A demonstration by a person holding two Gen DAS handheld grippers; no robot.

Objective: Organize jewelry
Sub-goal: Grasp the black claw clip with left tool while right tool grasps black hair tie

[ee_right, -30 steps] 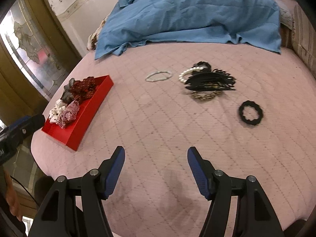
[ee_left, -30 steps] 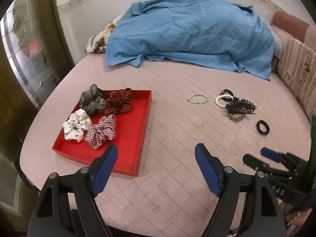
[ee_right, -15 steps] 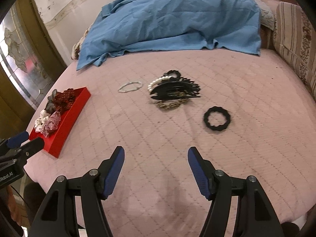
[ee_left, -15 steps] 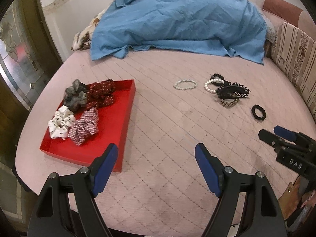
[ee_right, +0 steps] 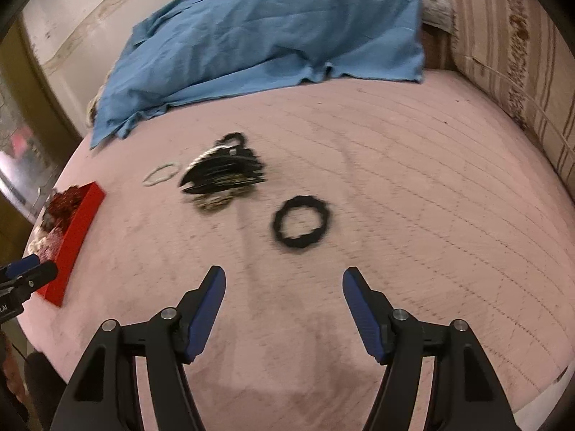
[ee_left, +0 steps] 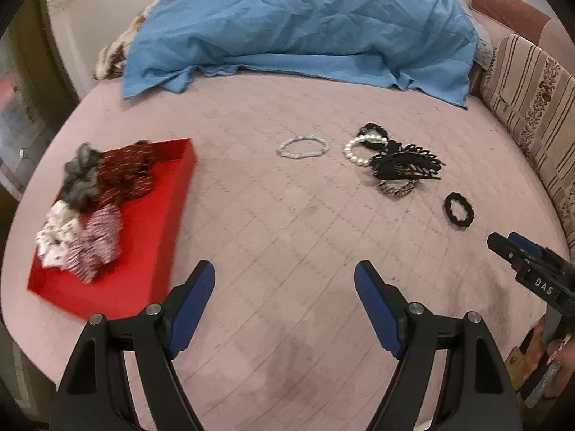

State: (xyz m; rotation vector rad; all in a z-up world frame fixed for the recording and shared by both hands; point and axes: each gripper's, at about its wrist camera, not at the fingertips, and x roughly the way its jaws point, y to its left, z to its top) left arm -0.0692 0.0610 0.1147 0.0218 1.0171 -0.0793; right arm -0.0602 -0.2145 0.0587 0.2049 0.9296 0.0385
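- A black hair tie point(ee_right: 300, 224) lies flat on the pink quilt point(ee_right: 413, 197), just ahead of the right gripper point(ee_right: 284, 296), whose jaws stand spread with nothing between them.
- Beyond it, to the left, a black claw clip point(ee_left: 406, 165) sits on a small heap: a pearl bracelet point(ee_left: 359, 147), a leopard-print band point(ee_left: 395, 188) and another black tie point(ee_left: 373, 131), all touching.
- A pale bead bracelet point(ee_left: 302, 147) lies alone just left of that heap.
- The left gripper point(ee_left: 284, 303) hangs over bare quilt, jaws wide apart and empty, near the red tray point(ee_left: 169, 208).
- The tray sits near the quilt's left edge, well apart from the jewelry; four scrunchies crowd its left side: grey point(ee_left: 81, 176), dark red point(ee_left: 127, 174), white point(ee_left: 54, 235) and red plaid point(ee_left: 95, 248).
- A blue sheet point(ee_left: 305, 28) is heaped at the far side, with a striped cushion point(ee_left: 532, 100) at the right.
- The right-wrist view is smeared by motion blur, so the heap's details there cannot be told.
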